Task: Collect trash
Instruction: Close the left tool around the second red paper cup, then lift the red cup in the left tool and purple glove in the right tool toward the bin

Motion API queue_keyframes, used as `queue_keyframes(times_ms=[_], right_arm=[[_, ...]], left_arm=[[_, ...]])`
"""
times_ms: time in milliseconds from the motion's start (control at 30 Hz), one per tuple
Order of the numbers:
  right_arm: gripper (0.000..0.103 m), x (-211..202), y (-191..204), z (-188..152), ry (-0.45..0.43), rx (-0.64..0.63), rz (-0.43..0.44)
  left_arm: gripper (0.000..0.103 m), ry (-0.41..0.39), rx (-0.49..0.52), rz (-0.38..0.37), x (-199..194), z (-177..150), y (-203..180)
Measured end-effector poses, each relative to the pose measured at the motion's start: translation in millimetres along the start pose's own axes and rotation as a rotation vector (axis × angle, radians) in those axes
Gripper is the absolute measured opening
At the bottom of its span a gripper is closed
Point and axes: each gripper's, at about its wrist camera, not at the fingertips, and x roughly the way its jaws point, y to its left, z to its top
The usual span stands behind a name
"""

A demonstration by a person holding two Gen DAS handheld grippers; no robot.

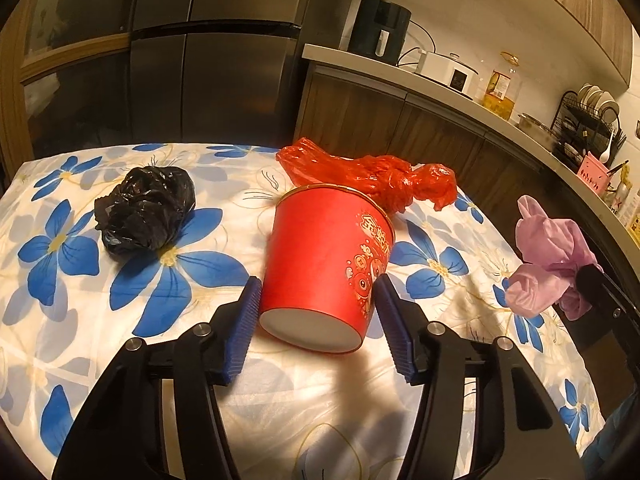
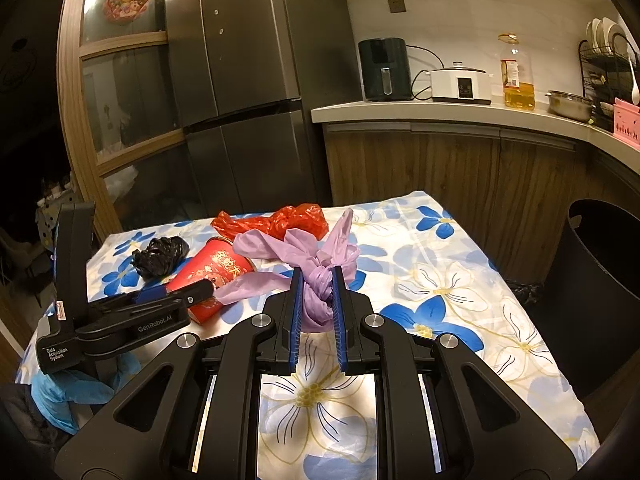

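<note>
A red paper cup lies on its side on the flowered tablecloth, its base toward me. My left gripper is open with a blue pad on each side of the cup's base, not squeezing it. The cup also shows in the right wrist view. My right gripper is shut on a knotted lilac plastic bag, held above the table; the bag shows at the right in the left wrist view. A crumpled black bag and a red plastic bag lie on the table.
A tall black bin stands on the floor right of the table. A dark fridge and a wooden counter with appliances stand behind. The left gripper body sits at the table's left edge.
</note>
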Motion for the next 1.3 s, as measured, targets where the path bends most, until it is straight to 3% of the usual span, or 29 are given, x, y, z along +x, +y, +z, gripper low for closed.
queue_keyframes(times_ms=[367, 767, 1300], right_arm=[[0.014, -12, -7, 4, -0.02, 0.006, -0.005], [0.014, -44, -27, 11, -0.065, 0.023, -0.032], [0.014, -121, -117, 16, -0.163, 0.104, -0.17]], left_arm=[[0.054, -0.056, 0.009, 0.03, -19, 0, -9], [0.054, -0.109, 0.067, 0.042, -48, 8, -60], [0.054, -0.159, 0.202, -0.127, -66, 6, -191]])
